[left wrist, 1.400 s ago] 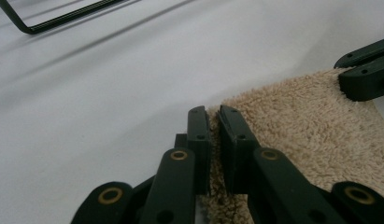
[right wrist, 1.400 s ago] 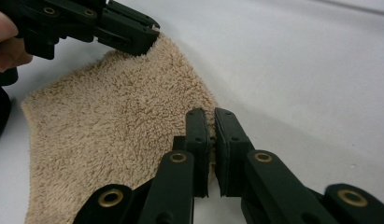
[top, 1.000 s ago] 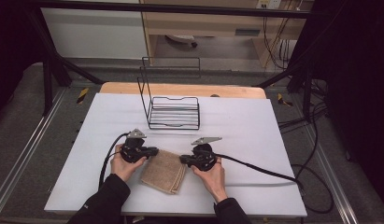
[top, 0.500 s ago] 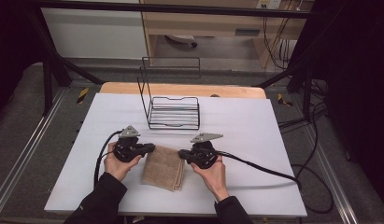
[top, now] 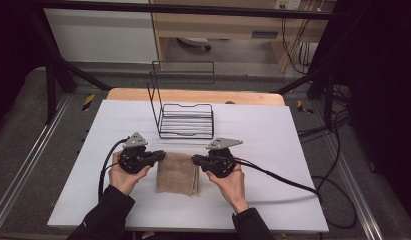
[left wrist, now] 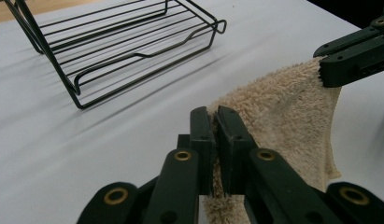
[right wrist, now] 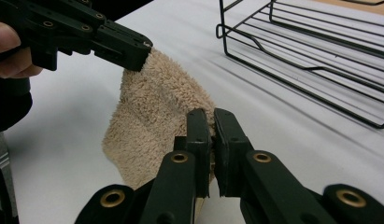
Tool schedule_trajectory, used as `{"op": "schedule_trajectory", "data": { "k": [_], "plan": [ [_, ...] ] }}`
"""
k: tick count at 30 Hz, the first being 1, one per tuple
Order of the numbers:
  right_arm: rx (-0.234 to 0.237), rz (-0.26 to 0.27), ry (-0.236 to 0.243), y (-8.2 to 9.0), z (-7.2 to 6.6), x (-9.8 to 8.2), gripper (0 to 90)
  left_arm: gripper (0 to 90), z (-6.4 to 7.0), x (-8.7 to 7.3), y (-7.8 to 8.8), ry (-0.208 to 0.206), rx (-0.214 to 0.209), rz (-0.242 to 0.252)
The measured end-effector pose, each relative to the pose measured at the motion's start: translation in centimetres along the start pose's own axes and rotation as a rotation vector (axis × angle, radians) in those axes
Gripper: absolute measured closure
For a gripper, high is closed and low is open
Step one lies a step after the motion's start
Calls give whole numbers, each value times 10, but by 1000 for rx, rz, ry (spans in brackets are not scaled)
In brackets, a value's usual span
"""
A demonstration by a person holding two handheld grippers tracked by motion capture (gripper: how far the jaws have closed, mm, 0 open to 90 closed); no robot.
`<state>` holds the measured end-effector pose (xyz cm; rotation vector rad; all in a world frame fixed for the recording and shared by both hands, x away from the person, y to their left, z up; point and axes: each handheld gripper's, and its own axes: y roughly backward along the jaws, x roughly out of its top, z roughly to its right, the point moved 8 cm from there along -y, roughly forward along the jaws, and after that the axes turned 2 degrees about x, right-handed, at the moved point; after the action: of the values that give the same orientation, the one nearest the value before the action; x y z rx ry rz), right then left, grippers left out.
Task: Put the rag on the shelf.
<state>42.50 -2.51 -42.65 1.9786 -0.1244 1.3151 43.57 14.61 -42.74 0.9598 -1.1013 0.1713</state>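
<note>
You have the left gripper point(top: 160, 155) and right gripper point(top: 197, 159) each clamped on a far corner of the towel point(top: 176, 172), lifting that edge off the table point(top: 293, 150), likely to fold it.

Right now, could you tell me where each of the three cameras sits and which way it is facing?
High view: fixed above the person's side, looking forward and down on the white table; both forearms, left gripper and right gripper show.
Left gripper view: rides the left gripper, looking along its jaws shut on the towel toward the wire rack.
Right gripper view: rides the right gripper, looking across the towel; a hand shows.
Both gripper views share towel, rack and the opposite gripper.
</note>
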Motion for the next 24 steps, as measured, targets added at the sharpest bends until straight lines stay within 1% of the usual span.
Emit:
{"op": "schedule_trajectory", "data": {
  "k": [4,9,15,19,24],
  "plan": [
    [1,9,9,5,0,3,858,854,3,3,2,7,-1,14],
    [-5,19,19,9,0,7,859,855,6,6,6,3,1,25],
    [-17,27,55,14,-3,13,859,855,8,11,11,17,5,45],
    [-21,37,70,17,-5,19,859,855,10,15,15,21,8,65],
    [-24,49,77,21,-5,23,859,855,12,18,19,20,11,81]
  ]
}}
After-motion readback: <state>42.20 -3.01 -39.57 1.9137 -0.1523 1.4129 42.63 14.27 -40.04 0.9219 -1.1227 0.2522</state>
